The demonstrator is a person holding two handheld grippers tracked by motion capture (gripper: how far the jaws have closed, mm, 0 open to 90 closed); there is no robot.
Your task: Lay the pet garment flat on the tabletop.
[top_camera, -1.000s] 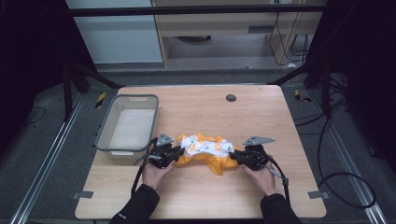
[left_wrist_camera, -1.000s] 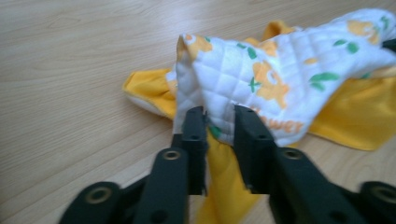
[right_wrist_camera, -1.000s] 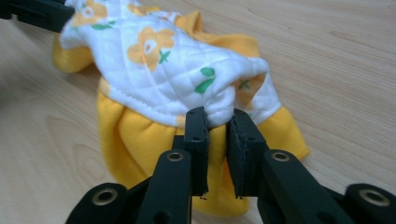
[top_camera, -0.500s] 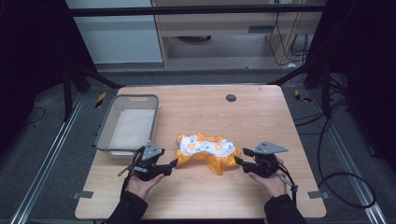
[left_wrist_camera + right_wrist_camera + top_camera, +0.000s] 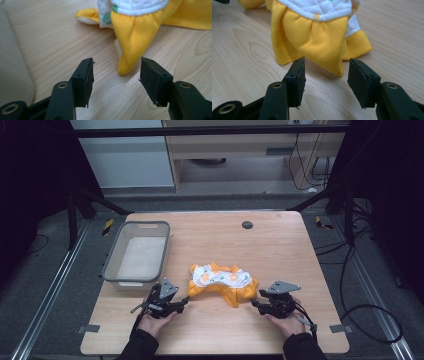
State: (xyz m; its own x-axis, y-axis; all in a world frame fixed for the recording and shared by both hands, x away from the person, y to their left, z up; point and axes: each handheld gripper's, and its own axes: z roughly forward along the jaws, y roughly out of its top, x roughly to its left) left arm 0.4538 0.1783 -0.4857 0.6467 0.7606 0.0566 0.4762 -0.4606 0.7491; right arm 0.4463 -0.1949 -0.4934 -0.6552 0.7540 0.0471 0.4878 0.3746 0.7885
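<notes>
A yellow garment with a white printed panel [image 5: 220, 280] lies crumpled in the middle of the wooden table [image 5: 210, 240]. My left gripper [image 5: 186, 301] sits at its left end, low over the table. In the left gripper view a pointed yellow corner [image 5: 130, 45] reaches just between the open jaws of the left gripper [image 5: 116, 60], touching neither pad. My right gripper [image 5: 254, 304] sits at the garment's right end. There a yellow corner [image 5: 322, 45] also lies between the open jaws of the right gripper [image 5: 327, 60], unpressed. Both pairs of jaws have just been closing a little.
A grey plastic bin [image 5: 112, 265] stands at the table's left, just beyond my left hand; its pale wall [image 5: 12, 62] shows beside the left jaw. A small dark round hole [image 5: 247, 224] marks the table's far side. Metal frame rails run along both sides.
Both grippers let go of the garment's ends, opened, and drew back toward the person's edge and slightly outward. The garment now lies free on the table.
</notes>
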